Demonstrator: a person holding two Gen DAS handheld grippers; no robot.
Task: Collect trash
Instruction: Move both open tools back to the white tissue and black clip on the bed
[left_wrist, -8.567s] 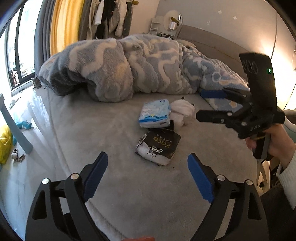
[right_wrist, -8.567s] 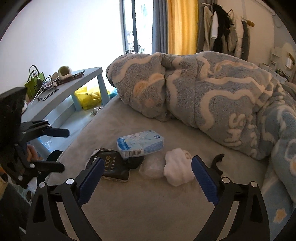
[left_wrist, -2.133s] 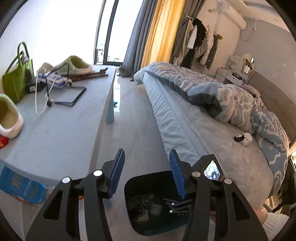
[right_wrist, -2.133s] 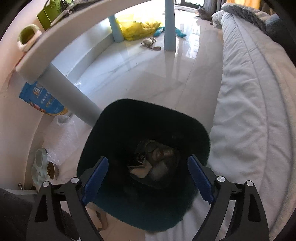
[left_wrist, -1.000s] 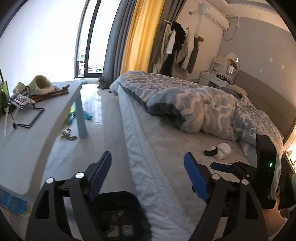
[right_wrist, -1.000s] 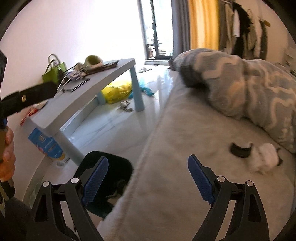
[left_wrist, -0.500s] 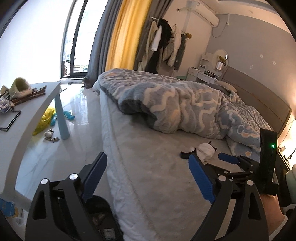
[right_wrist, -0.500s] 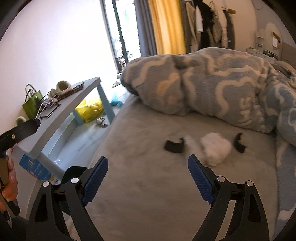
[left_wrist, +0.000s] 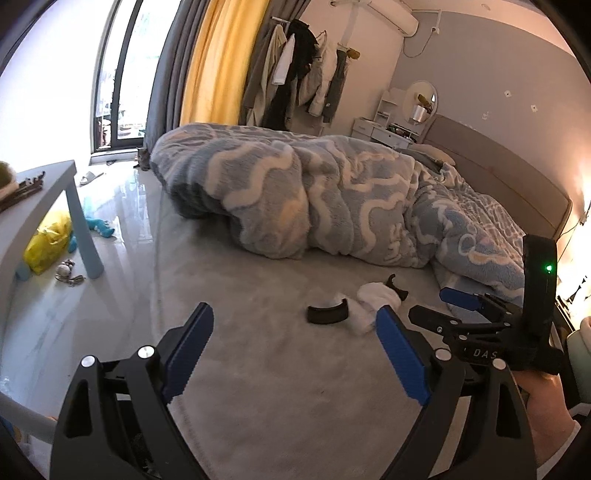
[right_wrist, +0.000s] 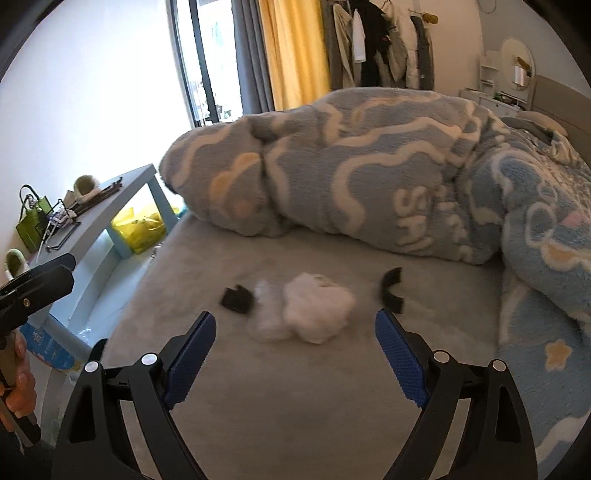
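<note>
On the grey bed sheet lie crumpled white tissues, a curved black scrap to their left and another black scrap to their right. The same tissues and black scrap show in the left wrist view. My right gripper is open and empty, hovering just short of the tissues. My left gripper is open and empty, further back over the sheet. The right gripper also shows at the right of the left wrist view.
A rumpled blue-and-white blanket covers the far side of the bed. A grey-blue side table with a green bag and slippers stands left of the bed. A yellow bag and toys lie on the glossy floor.
Both grippers have swung away from the black bin on the floor and up over the bed. The tissue packs from the earliest frames are gone from the sheet. The right gripper has moved closer to the tissues.
</note>
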